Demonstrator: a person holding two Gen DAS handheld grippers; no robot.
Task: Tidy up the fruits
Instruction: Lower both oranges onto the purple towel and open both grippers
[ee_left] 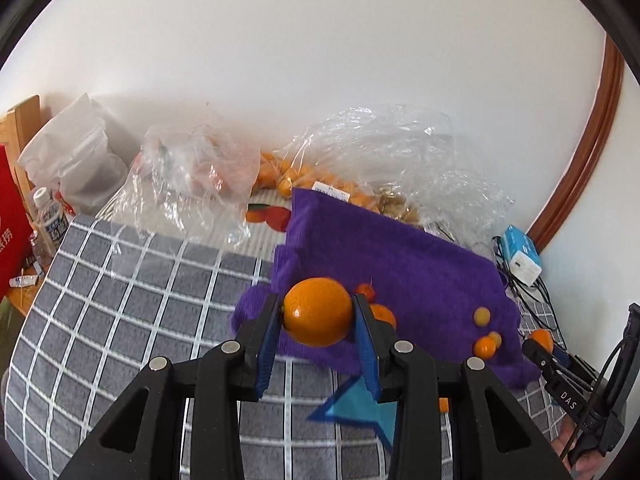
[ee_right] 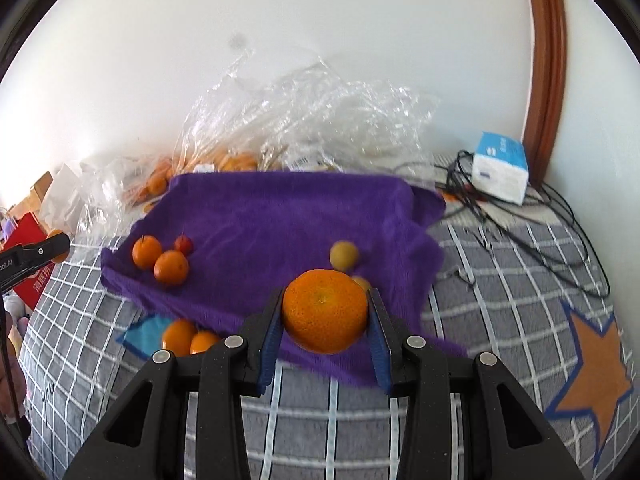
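Orange round fruit point(ee_left: 318, 312) clamped in left gripper point(ee_left: 316, 316) | bumpy tangerine point(ee_right: 325, 312) pinched by right gripper point(ee_right: 325, 318) | keep squeeze gentle, set down by kind on purple fuzzy cloth point(ee_right: 288, 216), frame centre

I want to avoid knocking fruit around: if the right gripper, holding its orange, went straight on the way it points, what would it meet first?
Probably the small yellow-green round fruit on the purple fuzzy cloth, just beyond the held bumpy orange; depth is unclear, so the right gripper might pass over it.
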